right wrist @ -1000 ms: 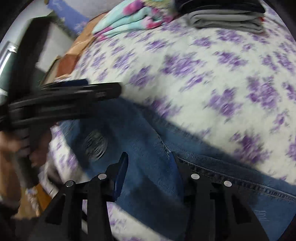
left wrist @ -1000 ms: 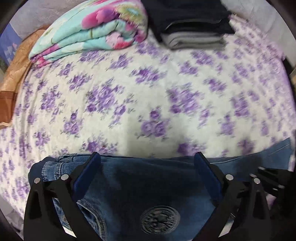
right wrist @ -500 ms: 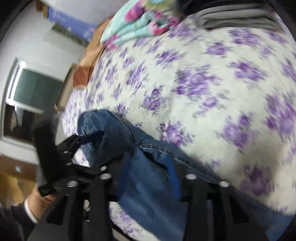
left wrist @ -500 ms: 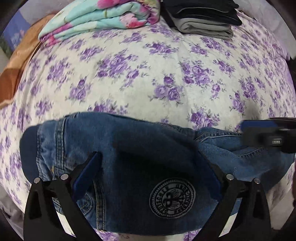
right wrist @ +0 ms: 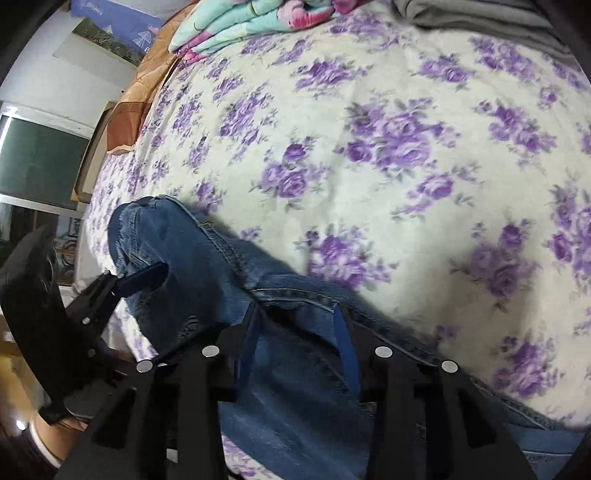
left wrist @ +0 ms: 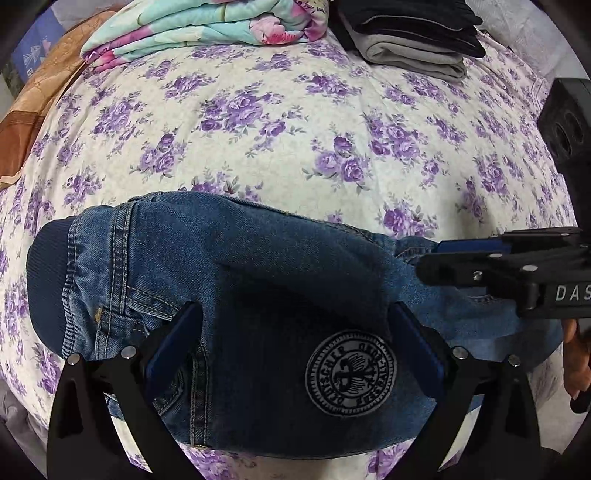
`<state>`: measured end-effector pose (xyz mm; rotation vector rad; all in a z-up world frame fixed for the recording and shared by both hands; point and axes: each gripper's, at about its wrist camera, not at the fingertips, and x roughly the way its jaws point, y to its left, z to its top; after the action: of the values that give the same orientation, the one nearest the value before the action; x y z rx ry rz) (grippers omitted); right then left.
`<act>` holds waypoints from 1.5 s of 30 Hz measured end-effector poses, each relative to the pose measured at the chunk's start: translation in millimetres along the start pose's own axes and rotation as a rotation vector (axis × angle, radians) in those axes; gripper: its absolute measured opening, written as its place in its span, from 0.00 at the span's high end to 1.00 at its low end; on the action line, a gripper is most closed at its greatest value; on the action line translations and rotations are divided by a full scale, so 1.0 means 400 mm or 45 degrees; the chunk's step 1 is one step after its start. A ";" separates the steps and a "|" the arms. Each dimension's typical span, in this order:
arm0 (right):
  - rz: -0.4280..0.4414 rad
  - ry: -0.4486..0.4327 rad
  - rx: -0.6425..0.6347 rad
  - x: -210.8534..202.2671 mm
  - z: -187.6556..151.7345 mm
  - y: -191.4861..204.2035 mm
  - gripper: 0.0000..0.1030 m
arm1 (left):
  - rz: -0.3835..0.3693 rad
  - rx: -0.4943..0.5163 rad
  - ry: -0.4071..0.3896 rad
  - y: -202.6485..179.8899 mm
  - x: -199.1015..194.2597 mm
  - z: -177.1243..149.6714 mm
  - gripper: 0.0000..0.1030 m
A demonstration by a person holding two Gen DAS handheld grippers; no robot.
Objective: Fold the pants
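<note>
Straddling jeans (left wrist: 258, 295), left gripper (left wrist: 295, 343) wide, right gripper (right wrist: 295, 339) seemingly unclamped

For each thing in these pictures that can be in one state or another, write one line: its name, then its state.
jeans: bunched on the bedspread, not yet folded flat
left gripper: open, jaws wide astride the denim
right gripper: jaws just opening, denim between them
floral quilt: folded
dark and grey clothes: folded, stacked
bedspread: spread flat

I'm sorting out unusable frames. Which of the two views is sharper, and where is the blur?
Left wrist view: sharp; the round patch on the jeans reads crisply. Right wrist view: soft with motion blur, worst on the bedsheet's purple flowers. Both bend strongly at the fisheye edges.
</note>
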<state>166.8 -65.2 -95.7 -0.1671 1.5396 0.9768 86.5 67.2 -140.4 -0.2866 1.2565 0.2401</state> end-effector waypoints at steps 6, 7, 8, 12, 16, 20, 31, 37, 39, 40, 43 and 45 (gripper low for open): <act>-0.237 -0.097 -0.368 -0.024 -0.013 0.060 0.60 | -0.018 0.038 0.003 0.003 0.001 -0.005 0.04; -0.221 -0.062 -0.392 -0.017 -0.016 0.056 0.61 | -0.026 0.044 0.004 0.005 0.002 -0.005 0.04; -0.202 -0.012 -0.427 -0.004 -0.022 0.054 0.64 | -0.030 0.049 0.005 0.005 0.002 -0.006 0.04; -0.218 0.014 -0.526 0.002 -0.041 0.086 0.74 | -0.026 0.077 0.004 0.003 0.004 -0.011 0.04; -0.170 0.068 -0.570 0.009 -0.051 0.126 0.94 | -0.031 0.084 -0.004 0.004 0.005 -0.015 0.04; -0.004 0.142 -0.389 0.028 -0.021 0.097 0.97 | -0.029 0.092 -0.007 0.003 0.006 -0.016 0.04; -0.020 0.014 -0.356 0.045 0.043 0.097 0.98 | -0.063 0.073 -0.016 0.011 -0.004 -0.019 0.05; 0.045 -0.157 -0.065 -0.054 0.142 -0.032 0.98 | -0.046 0.154 -0.037 -0.005 -0.015 -0.046 0.05; 0.140 -0.062 -0.063 -0.051 0.142 -0.034 0.97 | -0.036 0.165 -0.027 -0.012 -0.018 -0.043 0.05; 0.194 0.013 -0.052 -0.039 0.137 -0.032 0.97 | -0.046 0.157 -0.025 -0.009 -0.020 -0.041 0.05; 0.213 0.139 0.008 0.001 0.107 -0.037 0.97 | -0.079 0.140 -0.035 0.000 -0.020 -0.038 0.05; 0.224 0.179 0.100 0.032 0.091 -0.044 0.97 | -0.068 0.145 -0.037 -0.005 -0.019 -0.038 0.05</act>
<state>201.7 -47.4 -111.4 -0.0452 1.7417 1.0585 71.5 60.1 -137.1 -0.2175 1.2269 0.1257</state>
